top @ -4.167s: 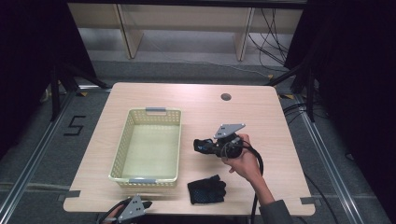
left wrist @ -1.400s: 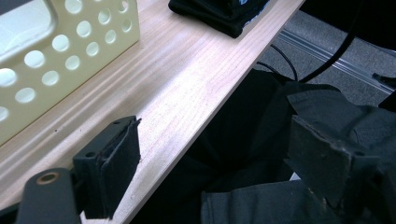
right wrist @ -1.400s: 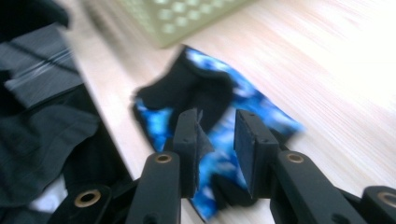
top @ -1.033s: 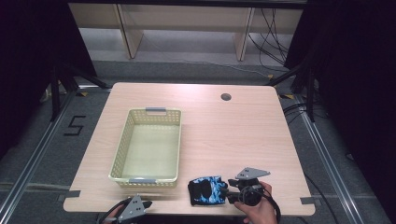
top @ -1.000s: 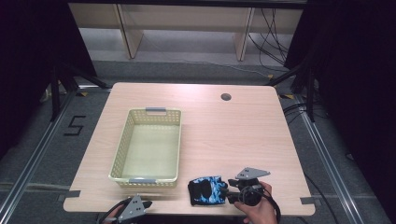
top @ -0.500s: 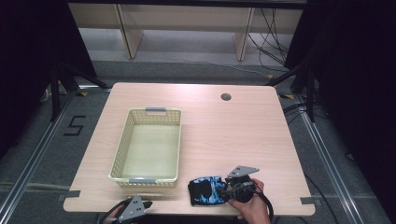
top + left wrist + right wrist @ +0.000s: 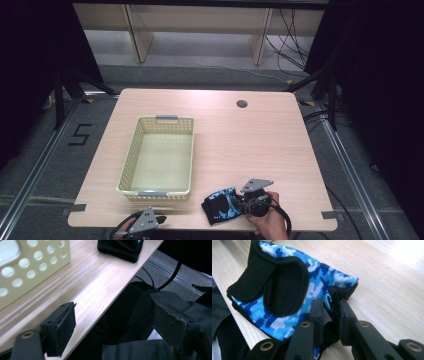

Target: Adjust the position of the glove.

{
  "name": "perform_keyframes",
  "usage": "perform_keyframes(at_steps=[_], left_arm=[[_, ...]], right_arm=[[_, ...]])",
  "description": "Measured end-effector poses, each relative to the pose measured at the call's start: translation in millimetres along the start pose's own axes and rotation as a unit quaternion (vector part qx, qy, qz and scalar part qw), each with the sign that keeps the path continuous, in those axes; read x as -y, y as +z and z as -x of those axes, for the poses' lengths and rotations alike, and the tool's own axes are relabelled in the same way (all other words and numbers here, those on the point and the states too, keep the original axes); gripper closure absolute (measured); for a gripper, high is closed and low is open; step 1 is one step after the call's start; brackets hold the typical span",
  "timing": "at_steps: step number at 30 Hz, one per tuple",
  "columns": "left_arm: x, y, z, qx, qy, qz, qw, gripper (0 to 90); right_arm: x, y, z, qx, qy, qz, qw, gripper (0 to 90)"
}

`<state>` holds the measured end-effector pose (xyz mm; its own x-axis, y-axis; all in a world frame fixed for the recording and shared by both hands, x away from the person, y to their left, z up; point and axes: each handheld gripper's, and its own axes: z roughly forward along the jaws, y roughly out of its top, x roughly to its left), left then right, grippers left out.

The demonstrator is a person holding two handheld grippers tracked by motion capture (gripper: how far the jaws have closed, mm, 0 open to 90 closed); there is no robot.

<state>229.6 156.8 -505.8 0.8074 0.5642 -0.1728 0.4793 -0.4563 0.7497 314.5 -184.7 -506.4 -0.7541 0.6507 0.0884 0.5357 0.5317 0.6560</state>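
Right claw (image 7: 329, 315) has come down from mid-counter to the near edge and now pinches the blue camouflage glove (image 7: 287, 287), jaws nearly together on its fabric edge; the glove lies on the counter (image 7: 240, 145), apparently flipped pattern-up. Lifting toward the basket (image 7: 160, 155) seems likely. Left claw (image 7: 112, 330) hangs wide apart, holding nothing.

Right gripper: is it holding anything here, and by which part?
The right gripper is shut on the blue camouflage glove, pinching its finger-end edge. The left gripper is open, holding nothing.
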Motion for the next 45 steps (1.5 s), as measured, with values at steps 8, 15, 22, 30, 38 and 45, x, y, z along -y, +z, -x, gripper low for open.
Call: perform_keyframes(at_steps=[8, 15, 22, 30, 38, 45], left_arm=[[-13.3, 19.3, 8.5, 0.019, -0.013, 0.002, 0.9997, 28.1], [-29.9, 42.6, 12.8, 0.027, -0.005, -0.005, 0.9996, 33.1], [-43.3, 56.4, 14.9, 0.022, 0.024, -0.007, 0.9995, 35.1], [-51.1, 67.0, 13.7, 0.012, 0.012, -0.009, 0.9998, 38.5], [-54.1, 73.7, 14.1, 0.019, 0.009, -0.020, 0.9996, 42.0], [-56.0, 80.6, 17.7, 0.025, 0.008, -0.026, 0.9993, 40.3]], right_arm=[[0.2, -2.5, 1.1, -0.005, 0.006, -0.008, 0.9999, 78.5], [0.9, -2.2, 2.1, -0.010, 0.008, -0.003, 0.9999, 78.4], [0.0, -1.3, 4.0, -0.013, -0.010, -0.002, 0.9999, 78.4], [-2.2, 3.0, 4.2, -0.022, -0.008, 0.009, 0.9997, 78.5], [-3.2, 4.1, 4.9, -0.027, -0.010, 0.009, 0.9995, 78.4], [-2.7, 4.1, 5.0, -0.029, -0.008, 0.011, 0.9995, 78.3]])
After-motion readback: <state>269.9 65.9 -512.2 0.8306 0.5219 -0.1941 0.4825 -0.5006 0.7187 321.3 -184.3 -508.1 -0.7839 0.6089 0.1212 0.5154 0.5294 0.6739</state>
